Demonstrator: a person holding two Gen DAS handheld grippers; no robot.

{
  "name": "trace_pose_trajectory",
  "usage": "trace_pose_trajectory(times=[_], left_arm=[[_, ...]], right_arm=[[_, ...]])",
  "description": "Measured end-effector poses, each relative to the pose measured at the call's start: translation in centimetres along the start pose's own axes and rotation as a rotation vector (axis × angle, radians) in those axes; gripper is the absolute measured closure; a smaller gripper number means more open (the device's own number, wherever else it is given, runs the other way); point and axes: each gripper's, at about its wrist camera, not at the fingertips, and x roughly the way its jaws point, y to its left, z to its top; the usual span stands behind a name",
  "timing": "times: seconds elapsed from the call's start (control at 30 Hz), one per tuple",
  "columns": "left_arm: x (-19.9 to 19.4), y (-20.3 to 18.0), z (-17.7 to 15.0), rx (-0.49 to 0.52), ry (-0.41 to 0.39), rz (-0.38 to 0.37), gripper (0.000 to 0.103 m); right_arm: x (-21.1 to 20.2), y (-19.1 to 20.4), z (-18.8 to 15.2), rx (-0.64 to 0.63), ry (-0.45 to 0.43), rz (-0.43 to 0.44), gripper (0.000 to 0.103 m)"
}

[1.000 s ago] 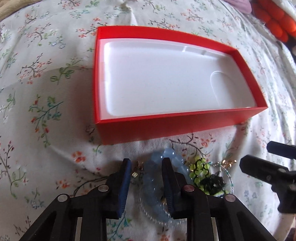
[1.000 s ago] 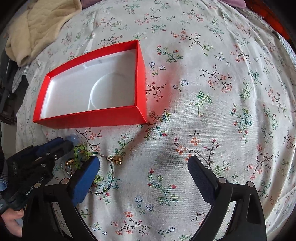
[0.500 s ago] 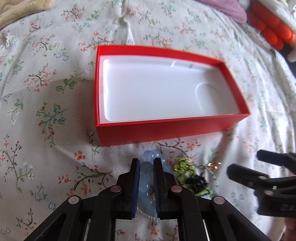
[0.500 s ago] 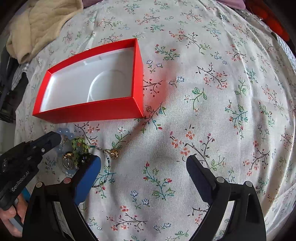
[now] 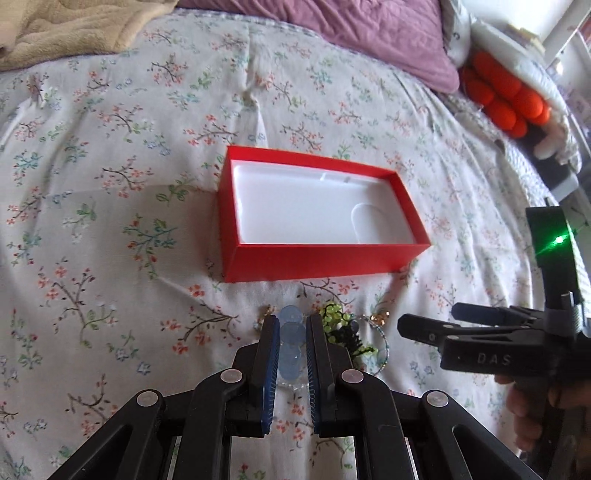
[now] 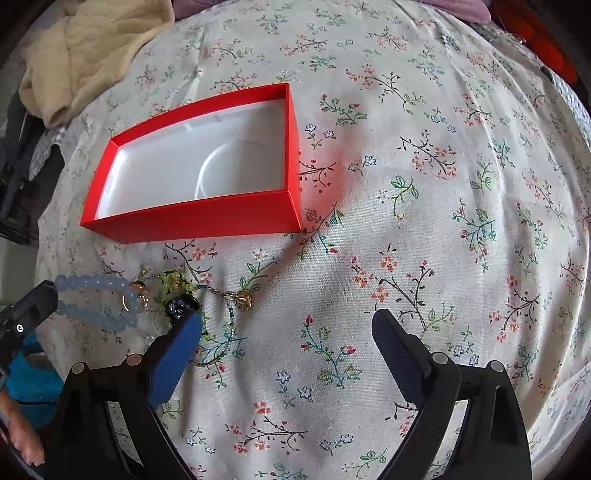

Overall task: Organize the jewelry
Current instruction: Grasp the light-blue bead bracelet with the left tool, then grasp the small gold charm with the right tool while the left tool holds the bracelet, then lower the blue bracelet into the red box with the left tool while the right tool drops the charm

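One red cardboard box (image 5: 321, 258) sits open on the bed (image 5: 110, 184), a shallow rectangle with a smooth white moulded lining that has a rounded recess at one end. Nothing lies inside it. In the left wrist view it fills the centre, at 12 o'clock from the left gripper (image 5: 291, 332).

The jewelry lies in a small heap on the floral bedsheet just beside the box's near wall, not touching it. Its pieces are a pale blue bead bracelet (image 6: 99, 299) of round translucent beads, a green bead cluster (image 6: 173, 282) with a dark glossy bead next to it, a gold charm (image 6: 242, 299) on a thin string of tiny teal beads, and a small gold ring by the bracelet. How the strands link cannot be told.

The left gripper's blue-padded fingers (image 5: 269, 354) have just been closing and now pinch the blue bead bracelet, whose beads show stacked in the narrow gap between the pads. In the right wrist view the bracelet stretches as a long loop from the heap towards 9 o'clock, where the left gripper's black tip meets it.

The right gripper (image 6: 288, 328) hovers over the sheet with its two fingers spread wide and nothing between them; the heap lies at its 10 o'clock, just beside its blue-padded left finger.

One beige blanket (image 5: 74, 26) is bunched at 11 o'clock, a purple pillow (image 5: 369, 33) lies at 1 o'clock, and a cluster of orange balls (image 5: 502, 99) sits at 2 o'clock.
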Motion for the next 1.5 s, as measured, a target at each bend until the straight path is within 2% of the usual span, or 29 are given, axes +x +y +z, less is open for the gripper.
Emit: trace_pose_trajectory(times=[0.1,0.23,0.33,0.4,0.47,0.6,0.67,0.83,0.9,1.0,1.07,1.13,1.33,1.5], left_arm=[[-0.4,1.3,-0.2,-0.01,0.002,0.015,0.094],[0.7,3.8,-0.7,-0.03,0.04,0.088,0.094],[2.2,5.6,-1.0,-0.038,0.095,0.153,0.093],[3.0,6.9,-1.2,-0.059,0.121,0.17,0.084],[3.8,7.8,-1.2,-0.078,0.141,0.165,0.062],[5.2,8.4,-1.3,-0.083,0.17,0.171,0.06],[5.6,8.1,-1.3,-0.071,0.172,0.177,0.06],[6.8,6.9,-1.1,-0.015,0.19,0.221,0.06],[7.1,6.4,-1.0,0.006,0.192,0.242,0.06],[7.5,6.0,-0.9,0.012,0.191,0.258,0.063],[7.5,6.0,-0.8,0.014,0.186,0.275,0.084],[7.2,6.4,-0.6,0.005,0.188,0.266,0.094],[6.0,6.7,-0.5,-0.022,0.155,0.235,0.094],[3.8,5.9,-0.1,-0.024,0.087,0.189,0.094]], right_arm=[[0.2,0.3,0.2,-0.002,0.001,0.0,0.008],[0.5,0.6,0.5,0.001,0.004,0.004,0.008],[0.9,0.9,0.7,0.0,0.012,0.006,0.016],[1.3,1.2,0.9,-0.001,0.019,0.007,0.025],[1.6,1.4,1.0,0.001,0.028,0.014,0.034],[2.2,1.7,1.1,-0.004,0.044,0.022,0.056],[2.5,2.0,1.2,-0.006,0.045,0.019,0.062],[2.9,2.5,1.3,-0.018,0.04,0.02,0.074],[3.1,2.7,1.3,-0.028,0.041,0.022,0.085],[3.2,3.2,1.3,-0.045,0.034,0.015,0.094],[3.2,3.5,1.2,-0.058,0.029,0.011,0.099],[3.0,3.7,1.1,-0.069,0.025,0.011,0.1],[1.8,3.7,0.6,-0.082,0.004,0.025,0.101],[0.5,3.5,0.4,-0.069,-0.02,0.047,0.101]])
